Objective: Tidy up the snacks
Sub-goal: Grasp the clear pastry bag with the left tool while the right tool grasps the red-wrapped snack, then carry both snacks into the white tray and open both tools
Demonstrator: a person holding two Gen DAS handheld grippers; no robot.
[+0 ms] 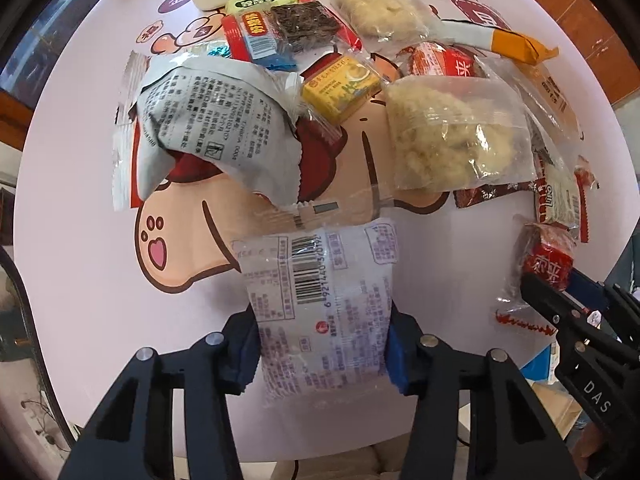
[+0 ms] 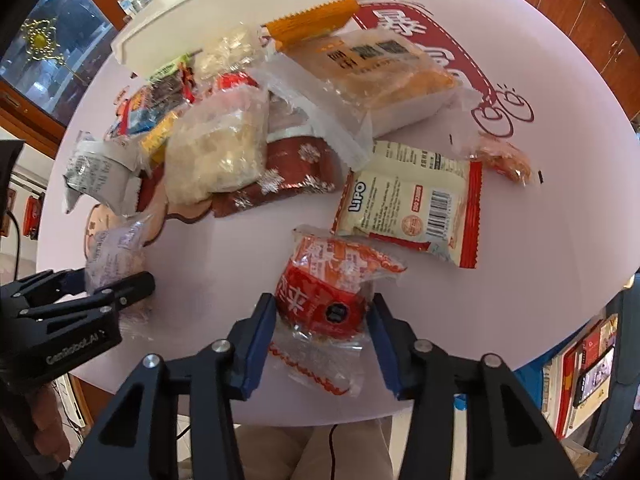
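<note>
Left gripper [image 1: 322, 354] clamped on a pale barcode packet [image 1: 320, 300] at the near table [image 1: 80, 240] edge. Right gripper [image 2: 324, 336] closed around a red wrapped snack [image 2: 326, 284], near right. Beyond, heaped: grey crumpled bag [image 1: 200, 128], yellow box [image 1: 340, 86], clear bag of crumbly bits [image 1: 452, 136], white tray [image 2: 224, 20] farthest.

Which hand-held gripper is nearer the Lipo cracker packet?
Right. The right hand-held gripper straddles a red snack pack right beside the Lipo packet; the left hand-held gripper, on a pale purple packet, sits farther away.
</note>
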